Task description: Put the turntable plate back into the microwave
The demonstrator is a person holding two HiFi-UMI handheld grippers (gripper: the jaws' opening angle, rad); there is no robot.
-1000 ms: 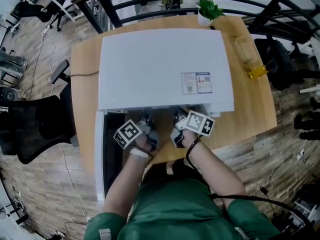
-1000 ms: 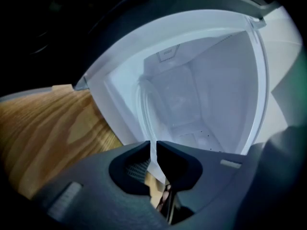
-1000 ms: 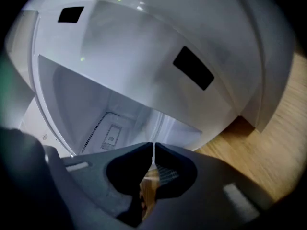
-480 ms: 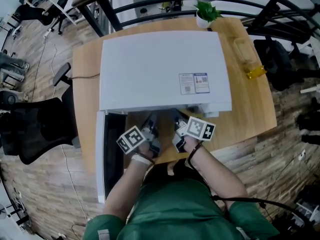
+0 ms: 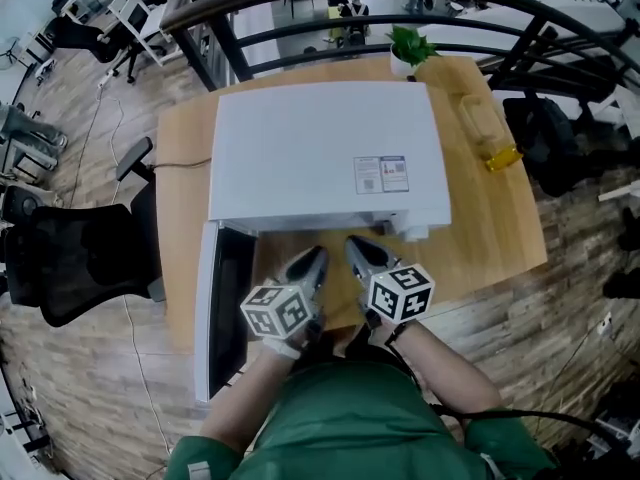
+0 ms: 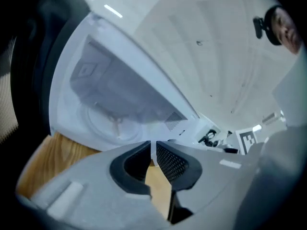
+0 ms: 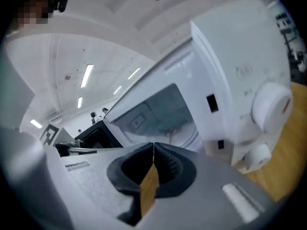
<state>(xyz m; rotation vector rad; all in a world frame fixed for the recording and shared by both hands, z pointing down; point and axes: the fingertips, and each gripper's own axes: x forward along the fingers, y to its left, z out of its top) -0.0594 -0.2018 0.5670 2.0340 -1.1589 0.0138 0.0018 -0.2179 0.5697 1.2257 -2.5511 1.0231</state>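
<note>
The white microwave (image 5: 330, 148) stands on the wooden table (image 5: 490, 228), its door (image 5: 225, 308) swung open to the left. The round glass turntable plate (image 6: 103, 123) lies on the floor of the cavity, and its edge also shows in the right gripper view (image 7: 187, 131). Both grippers hang side by side in front of the opening, clear of it and pointing into it. My left gripper (image 5: 314, 258) (image 6: 153, 145) is open by only a thin slit, with nothing in it. My right gripper (image 5: 356, 245) (image 7: 153, 150) is shut and empty.
A potted plant (image 5: 412, 30) sits at the table's far edge, and a yellow-capped bottle (image 5: 492, 128) lies at its right side. A black office chair (image 5: 70, 258) stands left of the table. A dark railing curves behind it. The microwave's knob (image 7: 271, 104) is right of the cavity.
Both grippers have drawn back out of the microwave opening toward the person, risen and rolled, so their marker cubes now face up. The right jaws have closed fully.
</note>
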